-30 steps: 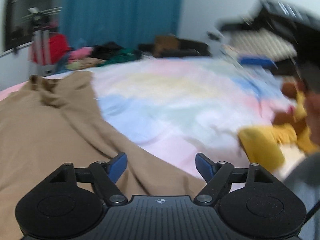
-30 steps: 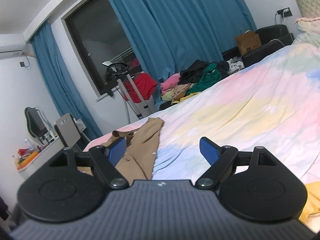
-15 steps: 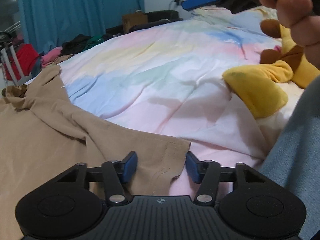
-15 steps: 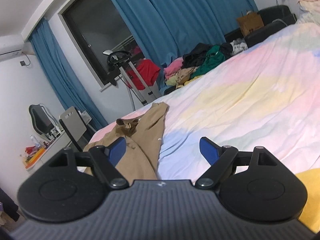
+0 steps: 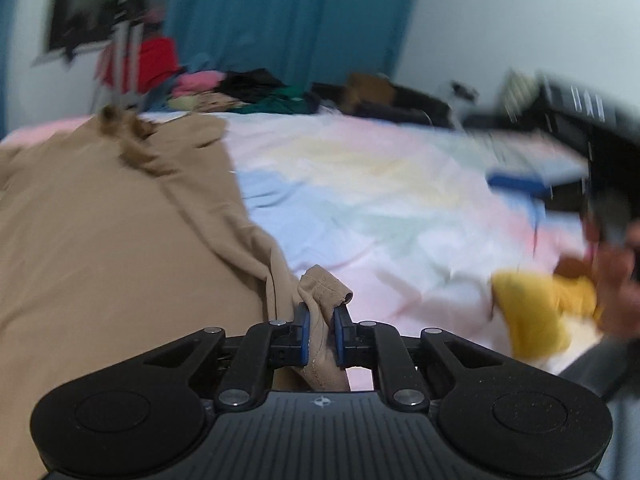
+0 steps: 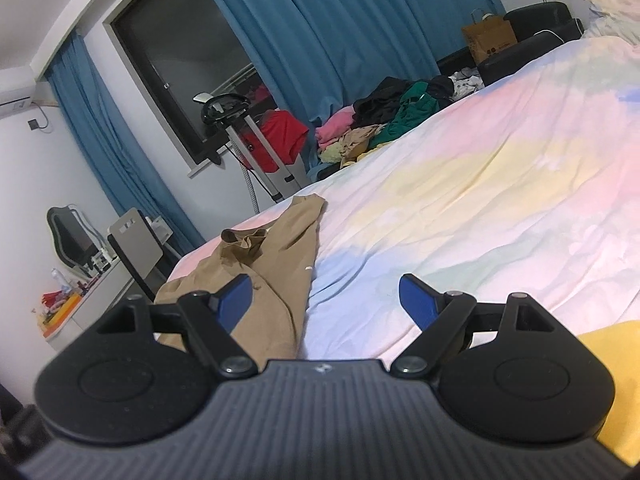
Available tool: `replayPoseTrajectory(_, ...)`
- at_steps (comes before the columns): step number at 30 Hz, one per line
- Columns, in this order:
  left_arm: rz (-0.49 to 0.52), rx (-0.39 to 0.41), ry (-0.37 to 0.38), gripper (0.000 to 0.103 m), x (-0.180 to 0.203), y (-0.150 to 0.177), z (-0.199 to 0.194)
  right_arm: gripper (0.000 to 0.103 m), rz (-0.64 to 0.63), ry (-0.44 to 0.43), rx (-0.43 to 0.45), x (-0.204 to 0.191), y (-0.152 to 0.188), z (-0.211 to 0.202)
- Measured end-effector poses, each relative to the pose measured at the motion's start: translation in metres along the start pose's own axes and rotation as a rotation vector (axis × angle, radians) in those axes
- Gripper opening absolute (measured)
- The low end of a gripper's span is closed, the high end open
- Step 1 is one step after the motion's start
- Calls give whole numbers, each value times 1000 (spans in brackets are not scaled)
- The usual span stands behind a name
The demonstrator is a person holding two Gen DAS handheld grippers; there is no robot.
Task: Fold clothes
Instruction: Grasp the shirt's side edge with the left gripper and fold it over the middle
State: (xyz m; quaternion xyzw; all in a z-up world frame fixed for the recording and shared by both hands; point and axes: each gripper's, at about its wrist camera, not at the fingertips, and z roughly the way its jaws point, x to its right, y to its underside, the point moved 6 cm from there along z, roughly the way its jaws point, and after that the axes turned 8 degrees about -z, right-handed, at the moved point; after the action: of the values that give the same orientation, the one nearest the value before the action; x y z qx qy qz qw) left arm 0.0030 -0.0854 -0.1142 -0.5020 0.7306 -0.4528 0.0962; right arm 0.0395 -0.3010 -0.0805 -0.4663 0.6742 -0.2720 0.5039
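Left wrist view: one tan garment (image 5: pixel 104 240) spread over the bed's (image 5: pixel 360 208) left side, rumpled, collar bunched toward the far edge. Left gripper (image 5: pixel 321 334) closing, pads pinching a folded hem corner of it. One yellow plush toy (image 5: pixel 536 308) near the right edge.

Right wrist view: same single tan garment (image 6: pixel 276 276) at the bed's (image 6: pixel 480 200) far left corner. Right gripper (image 6: pixel 326 300) spread wide, grasping nothing. One clothes heap (image 6: pixel 384 120) beyond the bed.

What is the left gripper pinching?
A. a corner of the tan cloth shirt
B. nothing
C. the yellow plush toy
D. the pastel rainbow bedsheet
A: the left gripper is closing its blue pads on a bunched hem corner of the tan cloth shirt spread on the bed.
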Motion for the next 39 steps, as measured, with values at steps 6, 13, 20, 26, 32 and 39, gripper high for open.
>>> replayPoseTrajectory(6, -186, 4, -8, 12, -33, -7, -37, 83, 1, 10, -3, 1, 1, 0)
replayPoseTrajectory(13, -330, -47, -100, 7, -75, 6, -60, 83, -6, 8, -19, -1, 3, 2)
replayPoseTrajectory(20, -369, -126, -213, 7, -99, 18, -58, 83, -26, 8, -36, -5, 6, 5)
replayPoseTrajectory(26, -392, -194, -231, 7, -104, 27, -52, 83, -36, 5, -51, -8, 8, 7)
replayPoseTrajectory(32, -418, -201, -180, 9, -103, 31, -61, 83, -52, 0, -68, -13, 12, 10)
replayPoseTrajectory(39, -525, -175, -151, 44, -116, 30, -81, 83, -77, -7, -90, -19, 16, 15)
